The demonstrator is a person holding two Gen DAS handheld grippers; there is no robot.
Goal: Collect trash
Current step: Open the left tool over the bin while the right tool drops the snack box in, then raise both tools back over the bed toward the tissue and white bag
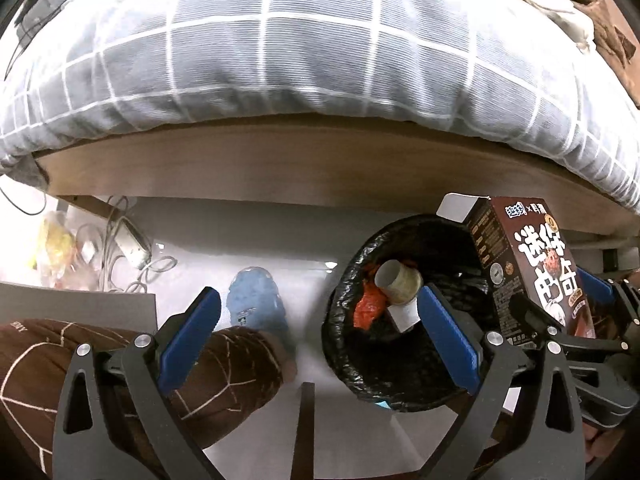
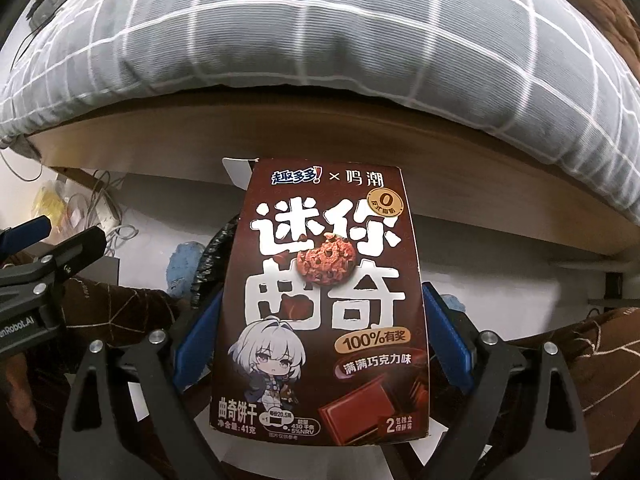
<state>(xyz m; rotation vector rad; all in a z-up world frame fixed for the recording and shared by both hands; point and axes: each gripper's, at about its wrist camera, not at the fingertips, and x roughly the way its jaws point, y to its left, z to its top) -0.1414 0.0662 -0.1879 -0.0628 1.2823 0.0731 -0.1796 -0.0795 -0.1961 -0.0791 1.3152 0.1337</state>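
My right claw (image 2: 320,344) pinches the brown cookie box (image 2: 324,304) upright beside the black-lined bin (image 1: 404,376) (a paper tube (image 1: 398,278) lies inside). My left claw (image 1: 320,332) hangs spread wide, holding nothing.

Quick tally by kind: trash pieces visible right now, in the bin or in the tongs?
Cookie box, clamped in the right tongs: 1
Cardboard tube, in the bin: 1
Red-orange wrapper, in the bin: 1
Total: 3
The left tongs are open and hold nothing. Anything deeper in the black liner is hidden.
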